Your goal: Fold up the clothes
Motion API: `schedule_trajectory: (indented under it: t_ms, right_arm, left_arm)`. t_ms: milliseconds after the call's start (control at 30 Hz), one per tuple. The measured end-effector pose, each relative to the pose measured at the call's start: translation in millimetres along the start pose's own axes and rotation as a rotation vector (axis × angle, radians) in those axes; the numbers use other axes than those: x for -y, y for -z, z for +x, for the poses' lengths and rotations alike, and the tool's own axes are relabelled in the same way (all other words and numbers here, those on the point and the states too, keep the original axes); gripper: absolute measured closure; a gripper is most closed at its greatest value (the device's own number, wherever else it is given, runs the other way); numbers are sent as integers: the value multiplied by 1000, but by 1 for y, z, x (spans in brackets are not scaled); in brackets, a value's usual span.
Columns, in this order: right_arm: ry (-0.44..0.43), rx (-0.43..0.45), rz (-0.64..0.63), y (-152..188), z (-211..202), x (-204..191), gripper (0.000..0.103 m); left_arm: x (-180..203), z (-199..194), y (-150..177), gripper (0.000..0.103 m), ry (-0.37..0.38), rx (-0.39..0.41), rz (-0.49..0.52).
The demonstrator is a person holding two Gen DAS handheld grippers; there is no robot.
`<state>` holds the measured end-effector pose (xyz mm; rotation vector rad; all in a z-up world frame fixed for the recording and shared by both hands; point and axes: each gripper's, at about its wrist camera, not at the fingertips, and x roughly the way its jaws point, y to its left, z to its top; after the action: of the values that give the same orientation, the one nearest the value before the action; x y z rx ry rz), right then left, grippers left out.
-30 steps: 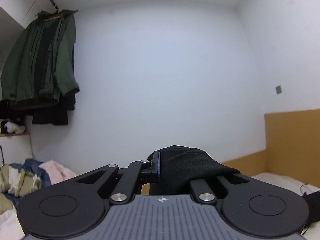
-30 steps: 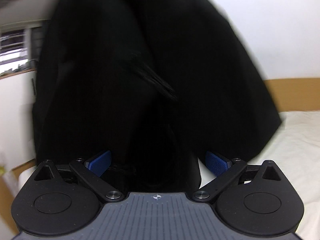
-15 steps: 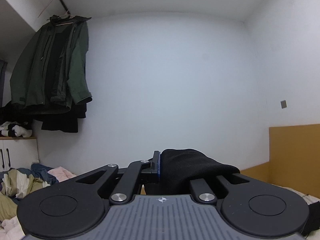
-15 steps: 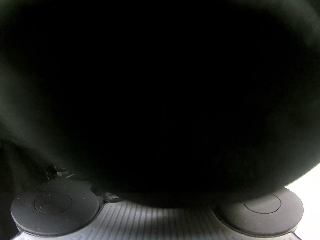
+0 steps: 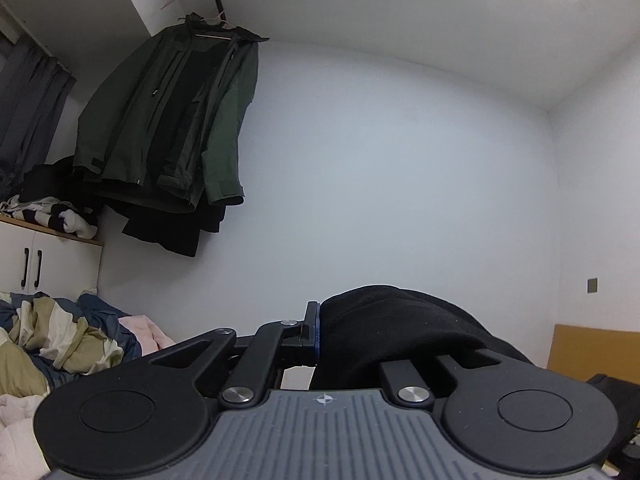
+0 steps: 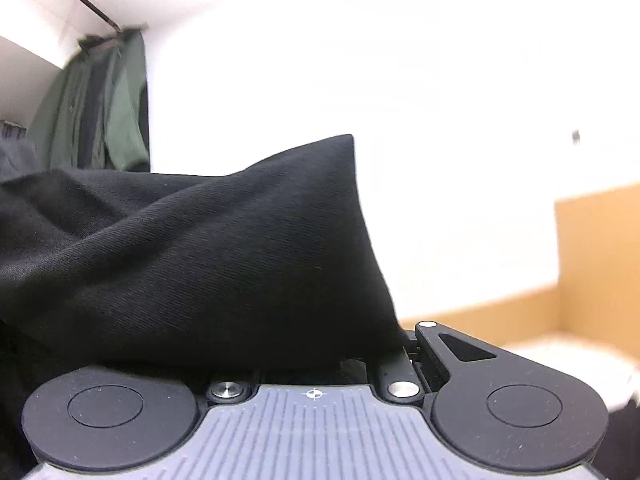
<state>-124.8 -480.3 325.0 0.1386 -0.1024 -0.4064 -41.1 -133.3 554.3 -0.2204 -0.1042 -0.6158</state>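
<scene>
1. The left tool (image 5: 320, 334) is clamped on the black garment (image 5: 384, 332), right of the green jacket (image 5: 168, 120).
2. The right tool (image 6: 320, 344) grips the same garment (image 6: 200, 256); its corner points up, long axis leftward.

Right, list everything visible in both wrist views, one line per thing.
black garment: one, black, draped over both grippers, also in the right wrist view
green jacket: one, dark green, on a hanger at the wall, upper left
dark coat: one, black, hanging under the green jacket
curtain: one, grey, far left
cabinet: one, white with black handles, left, clothes piled on top
heap of clothes: one, mixed olive, navy, pink, lower left
headboard: one, tan, right
wall plate: one, grey, right wall
left gripper: one, black, shut on the garment
right gripper: one, black, fingers hidden under cloth
</scene>
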Motion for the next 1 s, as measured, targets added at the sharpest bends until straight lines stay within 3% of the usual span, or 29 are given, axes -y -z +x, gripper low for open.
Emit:
schedule_trajectory:
  t_ms: [133,533,633,767,867,1000]
  right_arm:
    - [41,74,-91,-45,-20,-10,89]
    - [111,233,-218,-120,-69,-27,89]
    - [138,275,-238,-139,-82,-35,89]
    - [181,316,-257,-174,-96,-31,89]
    - [227,312,-293,-191,-95,-32,89]
    - [224,200,-295,-150,-47,-15,89]
  left_arm:
    - [-3,-7,-12,99,27,4,-19]
    - [-3,-46,-46,99,58,58,-73]
    - [0,-62,-63,99,69,105,-90]
    - [17,-91,-75,99,-8,221,-130]
    - [31,-87,-79,99,-11,167,-144]
    - [41,-62,-63,99,-7,75,-140]
